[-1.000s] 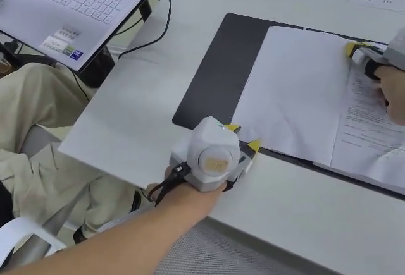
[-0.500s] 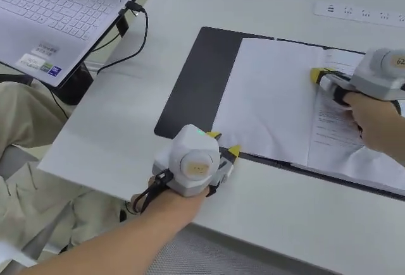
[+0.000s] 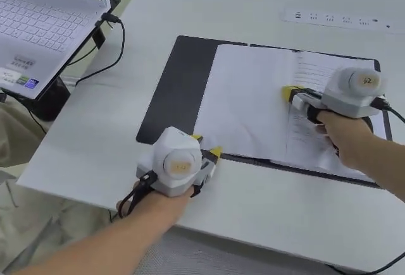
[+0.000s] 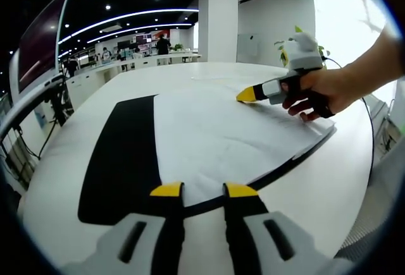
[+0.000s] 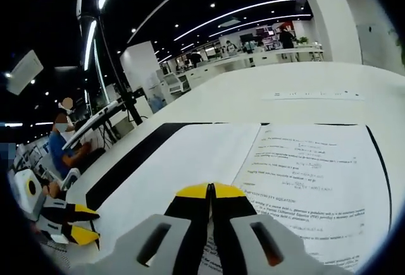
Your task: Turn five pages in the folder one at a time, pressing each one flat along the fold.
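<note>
A black folder (image 3: 174,91) lies open on the white table. A blank turned page (image 3: 247,107) lies over its left half, and a printed page (image 3: 319,73) over the right half. My right gripper (image 3: 291,93) is shut, and its yellow tips rest on the paper at the fold (image 5: 250,155). In its own view the right gripper (image 5: 212,191) has its jaws together. My left gripper (image 3: 206,146) sits at the folder's near edge, open, with nothing between its jaws. In the left gripper view the left gripper (image 4: 204,191) is low, with the right gripper (image 4: 253,93) beyond it.
A white laptop (image 3: 38,22) on a stand sits at the far left, with a black cable (image 3: 117,50) trailing onto the table. A white power strip (image 3: 335,19) lies behind the folder. The table's near edge (image 3: 266,250) runs just below my left hand.
The head camera has shifted. My right gripper has slid along the fold toward the near edge. The left gripper has stayed at the folder's near edge.
</note>
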Available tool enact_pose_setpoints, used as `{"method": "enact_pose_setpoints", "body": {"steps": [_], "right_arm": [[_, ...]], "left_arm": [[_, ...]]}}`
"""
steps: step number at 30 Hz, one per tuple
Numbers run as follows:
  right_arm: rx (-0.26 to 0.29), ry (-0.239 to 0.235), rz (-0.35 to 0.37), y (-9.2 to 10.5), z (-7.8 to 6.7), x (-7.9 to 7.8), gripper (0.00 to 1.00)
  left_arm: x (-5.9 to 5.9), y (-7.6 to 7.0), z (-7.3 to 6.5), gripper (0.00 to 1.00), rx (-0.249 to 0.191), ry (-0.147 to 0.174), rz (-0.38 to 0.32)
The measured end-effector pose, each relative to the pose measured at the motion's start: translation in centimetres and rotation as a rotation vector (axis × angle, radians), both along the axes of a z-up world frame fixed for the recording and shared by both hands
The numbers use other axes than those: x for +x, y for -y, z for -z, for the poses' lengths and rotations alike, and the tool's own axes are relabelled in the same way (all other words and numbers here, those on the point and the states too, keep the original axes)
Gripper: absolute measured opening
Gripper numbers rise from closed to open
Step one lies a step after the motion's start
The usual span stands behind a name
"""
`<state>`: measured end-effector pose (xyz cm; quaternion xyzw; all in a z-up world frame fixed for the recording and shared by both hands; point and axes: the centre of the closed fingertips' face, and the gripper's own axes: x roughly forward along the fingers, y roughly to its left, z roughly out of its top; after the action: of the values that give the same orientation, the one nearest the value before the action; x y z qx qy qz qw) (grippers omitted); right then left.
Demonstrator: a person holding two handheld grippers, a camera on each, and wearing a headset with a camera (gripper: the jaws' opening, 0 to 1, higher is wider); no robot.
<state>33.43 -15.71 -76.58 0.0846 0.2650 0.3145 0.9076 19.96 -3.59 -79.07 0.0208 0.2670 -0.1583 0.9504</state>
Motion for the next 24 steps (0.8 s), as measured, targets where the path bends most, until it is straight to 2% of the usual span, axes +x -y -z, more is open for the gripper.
{"method": "enact_pose_setpoints", "body": {"steps": [4, 6, 8, 10, 12, 15, 17, 24], "right_arm": [[0.003, -0.009, -0.027, -0.4, -0.2, -1.6, 0.0], [-0.016, -0.007, -0.048, -0.6, -0.1, -2.6, 0.0], [-0.004, -0.03, -0.053, -0.7, 0.1, -3.5, 0.0], [-0.007, -0.018, -0.059, -0.7, 0.0, -4.3, 0.0], [0.002, -0.035, -0.055, -0.6, 0.0, -4.8, 0.0], [0.0, -0.033, -0.053, -0.5, -0.1, -5.5, 0.0], [0.002, -0.055, -0.062, -0.4, 0.3, -6.4, 0.0], [-0.004, -0.074, -0.064, -0.1, 0.6, -8.8, 0.0]], "left_arm": [[0.0, 0.0, 0.0, 0.23, -0.003, 0.002, -0.002], [0.0, 0.0, 0.0, 0.23, -0.001, 0.003, 0.001], [0.0, 0.0, 0.1, 0.23, 0.001, 0.005, 0.002], [0.0, 0.0, 0.1, 0.23, -0.001, 0.006, 0.001], [0.0, 0.0, 0.1, 0.23, 0.0, 0.004, 0.001], [-0.1, 0.0, 0.0, 0.23, 0.002, 0.006, 0.004], [-0.1, 0.0, -0.1, 0.23, 0.003, 0.008, 0.005], [-0.1, 0.0, -0.2, 0.23, 0.0, 0.009, 0.003]]}}
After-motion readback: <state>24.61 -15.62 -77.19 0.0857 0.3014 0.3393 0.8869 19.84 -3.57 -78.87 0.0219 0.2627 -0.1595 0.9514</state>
